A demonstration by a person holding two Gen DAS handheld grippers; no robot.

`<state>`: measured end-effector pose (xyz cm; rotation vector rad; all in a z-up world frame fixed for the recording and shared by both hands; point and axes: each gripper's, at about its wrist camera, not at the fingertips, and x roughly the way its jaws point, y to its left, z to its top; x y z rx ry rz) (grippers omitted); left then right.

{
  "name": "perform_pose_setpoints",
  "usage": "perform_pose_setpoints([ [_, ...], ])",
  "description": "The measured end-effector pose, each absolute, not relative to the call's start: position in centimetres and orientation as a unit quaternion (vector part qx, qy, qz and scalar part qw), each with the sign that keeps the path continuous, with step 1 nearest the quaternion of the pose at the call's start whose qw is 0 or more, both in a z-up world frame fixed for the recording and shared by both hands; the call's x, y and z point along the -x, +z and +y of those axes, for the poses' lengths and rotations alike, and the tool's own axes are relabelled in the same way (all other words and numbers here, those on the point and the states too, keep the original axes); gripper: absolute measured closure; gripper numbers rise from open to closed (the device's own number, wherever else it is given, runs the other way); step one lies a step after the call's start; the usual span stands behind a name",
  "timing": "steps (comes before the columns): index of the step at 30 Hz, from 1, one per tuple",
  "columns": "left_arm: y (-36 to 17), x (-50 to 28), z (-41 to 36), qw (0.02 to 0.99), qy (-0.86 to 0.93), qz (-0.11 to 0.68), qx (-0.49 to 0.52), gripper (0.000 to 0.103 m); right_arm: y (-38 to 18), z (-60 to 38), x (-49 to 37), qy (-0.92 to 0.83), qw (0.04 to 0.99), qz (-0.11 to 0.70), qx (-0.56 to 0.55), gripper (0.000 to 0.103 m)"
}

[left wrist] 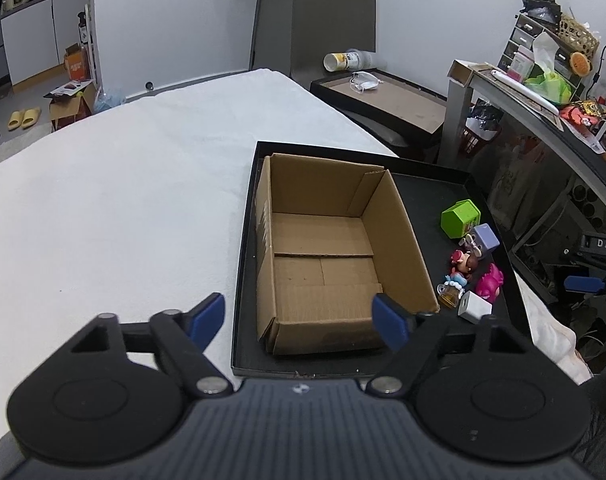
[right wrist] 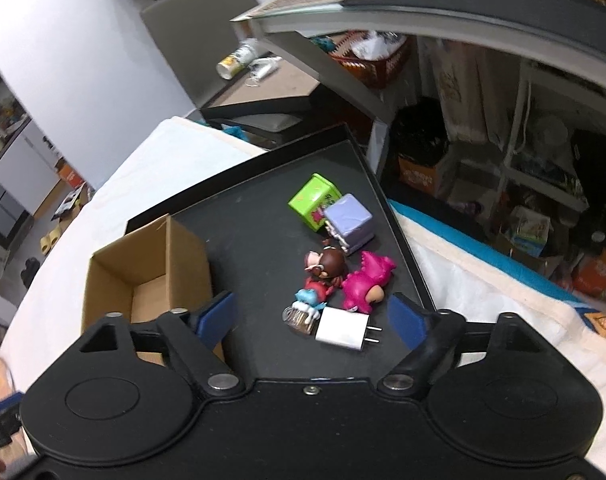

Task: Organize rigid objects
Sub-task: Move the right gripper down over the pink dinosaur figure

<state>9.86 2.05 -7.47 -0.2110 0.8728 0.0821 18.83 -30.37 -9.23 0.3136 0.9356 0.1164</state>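
Black tray [right wrist: 239, 216]: cardboard box [left wrist: 323, 248] at its left, empty; toys clustered at its right, white charger [right wrist: 345, 330] nearest, pink dinosaur [right wrist: 365, 280], doll [right wrist: 329, 266], lilac cube [right wrist: 349, 222], green cube [right wrist: 313, 200] behind. Right gripper [right wrist: 315, 316] spread, unladen, above the charger; left gripper [left wrist: 299, 316] spread, unladen, over the box's near wall.

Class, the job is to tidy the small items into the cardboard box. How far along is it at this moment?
Done: nothing; the box is empty. In hand: nothing; the left gripper and right gripper are open, the right over the charger. Left: the charger, green cube, purple cube, pink toy and figurines, all on the tray.
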Motion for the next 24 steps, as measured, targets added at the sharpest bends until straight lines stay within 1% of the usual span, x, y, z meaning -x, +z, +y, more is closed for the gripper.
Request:
perform_pose_setpoints([
  [5, -8.2, -11.1, 2.3, 0.893, 0.042, 0.434, 0.109, 0.039, -10.8, -31.5, -20.9, 0.034, 0.864, 0.469, -0.18, 0.035],
  [9, -9.0, -12.0, 2.2, 0.89, 0.042, 0.443, 0.105, 0.045, -12.0, -31.8, -22.3, 0.028, 0.857, 0.478, -0.191, 0.04],
  [12, -10.0, -12.9, 2.2, 0.885, 0.043, 0.453, 0.102, 0.049, -13.6, -31.9, -23.2, 0.022, 0.852, 0.483, -0.201, 0.04],
  [22, -13.0, -15.3, 2.8, 0.868, 0.064, 0.48, 0.106, 0.055, -17.6, -32.1, -25.5, 0.031, 0.827, 0.516, -0.22, 0.04],
  [24, -13.4, -15.7, 2.8, 0.866, 0.065, 0.483, 0.107, 0.059, -18.3, -31.9, -26.1, 0.027, 0.824, 0.523, -0.214, 0.041],
])
